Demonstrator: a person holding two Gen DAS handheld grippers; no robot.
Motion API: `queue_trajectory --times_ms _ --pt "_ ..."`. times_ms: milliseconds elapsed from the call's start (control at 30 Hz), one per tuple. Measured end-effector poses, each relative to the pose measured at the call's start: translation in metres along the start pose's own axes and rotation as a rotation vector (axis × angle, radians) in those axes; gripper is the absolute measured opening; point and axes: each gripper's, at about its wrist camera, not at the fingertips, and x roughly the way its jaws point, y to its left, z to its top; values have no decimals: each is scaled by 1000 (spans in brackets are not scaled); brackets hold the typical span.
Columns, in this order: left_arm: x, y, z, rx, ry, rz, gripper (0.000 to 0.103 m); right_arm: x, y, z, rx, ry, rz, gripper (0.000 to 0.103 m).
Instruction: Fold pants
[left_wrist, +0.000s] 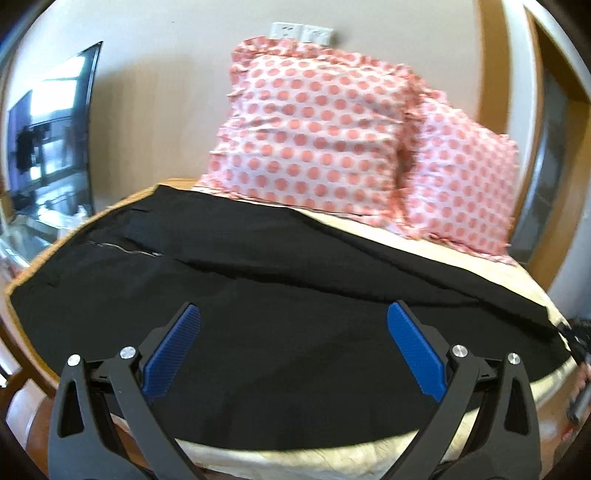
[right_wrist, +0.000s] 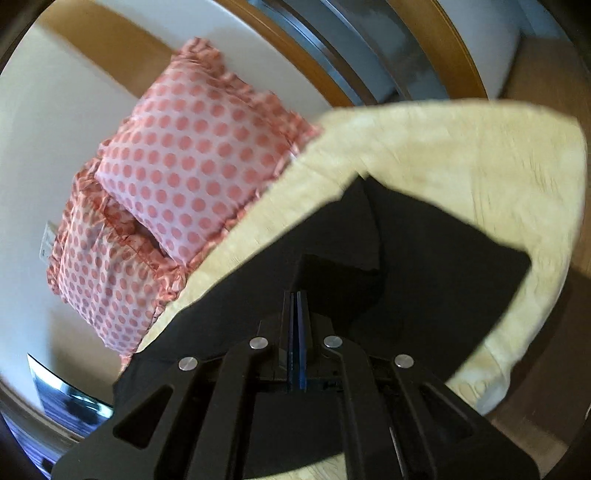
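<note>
Black pants lie spread across a cream-covered bed, legs running to the right. My left gripper is open, its blue pads wide apart just above the near part of the pants, holding nothing. In the right wrist view my right gripper is shut, blue pads pressed together on a raised fold of the black pants near the leg ends. The cream cover shows beyond the cloth.
Two pink polka-dot pillows lean on the wall at the bed's head; they also show in the right wrist view. A dark screen stands at the left. A wooden frame edges the room.
</note>
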Motion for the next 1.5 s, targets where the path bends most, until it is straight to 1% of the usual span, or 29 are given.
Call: queue_trajectory --times_ms 33,100,167,200,233,267,300,367,467,533,600,633,667,700,733,767,833,867,967,1033,1100,1133,1233,1267,1300,1333,1367,1433,1500 --pt "3 5 7 -13 9 18 101 2 -2 2 20 15 1 4" --pt "9 14 18 -49 30 16 101 5 -7 2 72 57 24 10" --pt "19 30 29 -122 46 -55 101 8 -16 0 119 90 61 16" --pt "25 36 34 -157 61 -86 101 10 -21 -1 137 110 59 18" --pt "35 45 41 -204 90 -111 101 11 -24 -2 150 119 59 25" --pt "40 48 44 -224 96 -117 101 12 -27 -4 166 125 58 30" --pt "47 53 48 -246 100 -119 101 12 -30 -5 178 132 57 32" --pt "60 58 57 -254 121 -89 101 9 -31 -8 183 126 44 32" --pt "78 59 69 -233 138 -39 101 9 -29 -10 186 119 26 32" --pt "90 56 75 -214 151 -21 101 13 -28 -8 187 111 16 31" --pt "103 54 82 -198 180 -36 101 17 -24 -4 168 94 2 30" --pt "113 52 86 -191 205 -48 101 21 -22 -2 146 86 -15 20" --pt "122 50 89 -189 223 -58 101 24 -24 1 142 78 -1 5" --pt "131 49 93 -190 241 -63 101 26 -26 3 146 76 22 5" --pt "144 46 99 -190 264 -62 101 22 -28 6 160 53 68 5" --pt "152 46 103 -193 275 -58 100 13 -29 9 159 6 121 5" --pt "174 47 115 -213 297 -35 98 -4 -27 11 114 -74 147 4" --pt "183 49 119 -228 304 -36 94 -10 -28 12 101 -100 148 5" --pt "221 49 134 -269 361 -54 91 -10 -36 15 120 -93 150 4" --pt "252 51 142 -300 411 -33 88 -6 -43 16 153 -77 163 5" --pt "278 55 146 -328 454 -6 82 -3 -46 16 158 -76 162 4" --pt "292 58 147 -343 478 26 80 -2 -46 16 156 -76 159 4" --pt "318 71 146 -397 522 107 67 1 -46 18 153 -72 155 4" --pt "323 77 145 -427 531 120 55 2 -46 19 152 -72 156 5" --pt "326 85 144 -459 532 128 35 3 -44 19 147 -74 156 5" --pt "324 93 144 -483 524 141 22 3 -44 20 142 -76 156 5" --pt "320 99 143 -499 517 131 9 4 -43 21 132 -79 156 5" --pt "298 112 142 -527 494 89 7 4 -40 24 109 -88 155 5" --pt "261 118 140 -522 443 74 7 1 -39 26 98 -103 166 5"
